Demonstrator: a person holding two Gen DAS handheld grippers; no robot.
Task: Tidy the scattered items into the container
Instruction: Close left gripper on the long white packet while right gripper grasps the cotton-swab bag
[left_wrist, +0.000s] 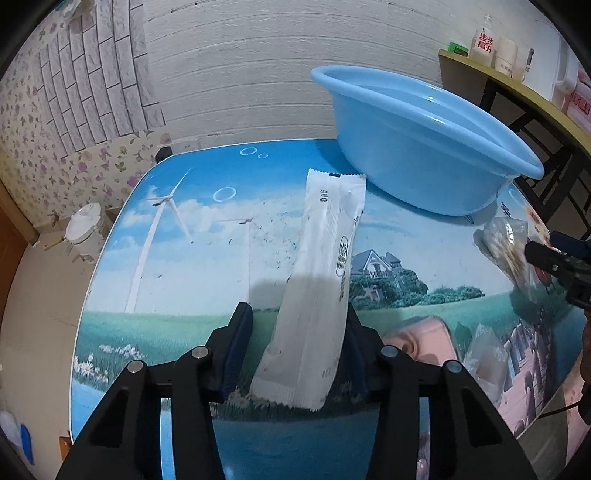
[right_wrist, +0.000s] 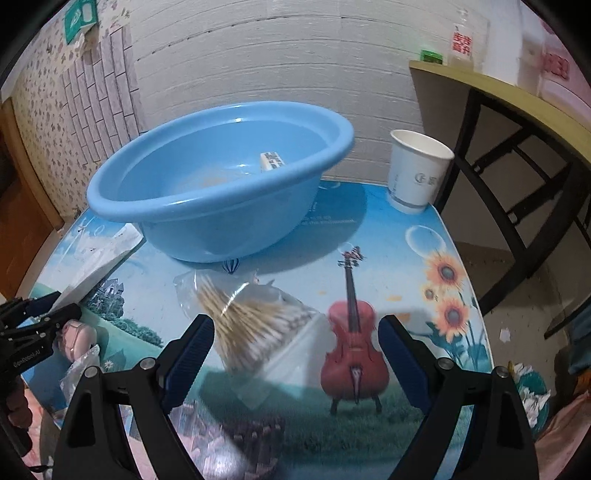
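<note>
Lying between the left gripper's (left_wrist: 299, 325) jaws, not visibly clamped, is a long white foil packet (left_wrist: 317, 284), near the round blue plastic basin (right_wrist: 218, 181); right gripper (right_wrist: 295, 339) jaws stand apart over a clear bag of cotton swabs (right_wrist: 251, 325).

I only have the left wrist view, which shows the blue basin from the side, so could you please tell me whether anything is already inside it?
Observer: Yes. The right wrist view looks into the blue basin, and a small white item with dark print lies in it.
Operator: Thank you. I see only the tip of the right gripper. Is it closed on anything?
Observer: No. The right gripper is wide open, and the clear bag of cotton swabs lies on the table between its fingers, not pressed.
Operator: Is anything standing past the basin?
Observer: A white paper cup stands upright at the table's far right corner.
</note>
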